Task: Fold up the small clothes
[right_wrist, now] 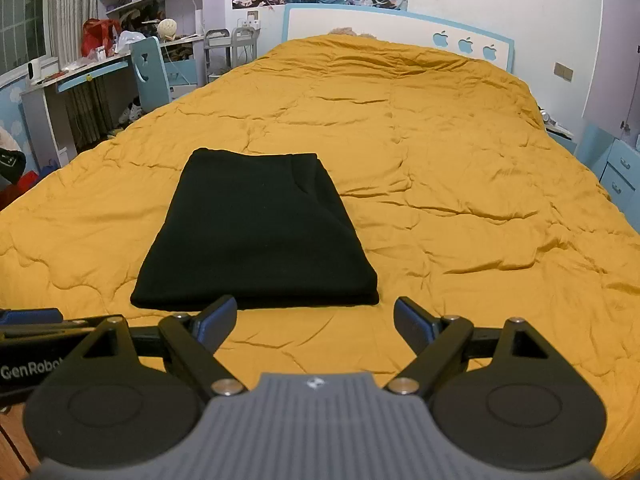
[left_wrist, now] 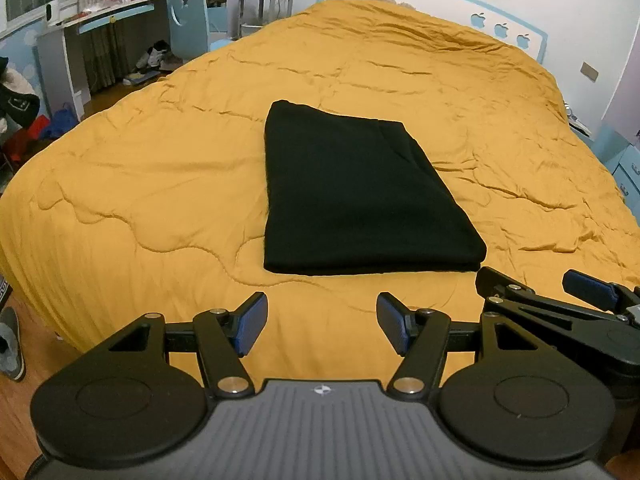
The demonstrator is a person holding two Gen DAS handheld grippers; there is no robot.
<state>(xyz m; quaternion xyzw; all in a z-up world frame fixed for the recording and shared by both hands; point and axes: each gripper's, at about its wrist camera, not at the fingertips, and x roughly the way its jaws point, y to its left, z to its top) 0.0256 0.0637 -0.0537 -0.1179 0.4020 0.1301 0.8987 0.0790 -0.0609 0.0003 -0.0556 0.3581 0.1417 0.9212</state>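
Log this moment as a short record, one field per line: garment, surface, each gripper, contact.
garment: black garment, folded into a flat rectangle, layered edge toward the cameras
surface: yellow quilt covering the bed, wrinkled
left gripper: left gripper open, holding nothing, short of the garment's near edge
right gripper: right gripper open, holding nothing, near the garment's near right corner
contact: neither gripper grips the garment
background: blue headboard with apple cutouts, desk at left
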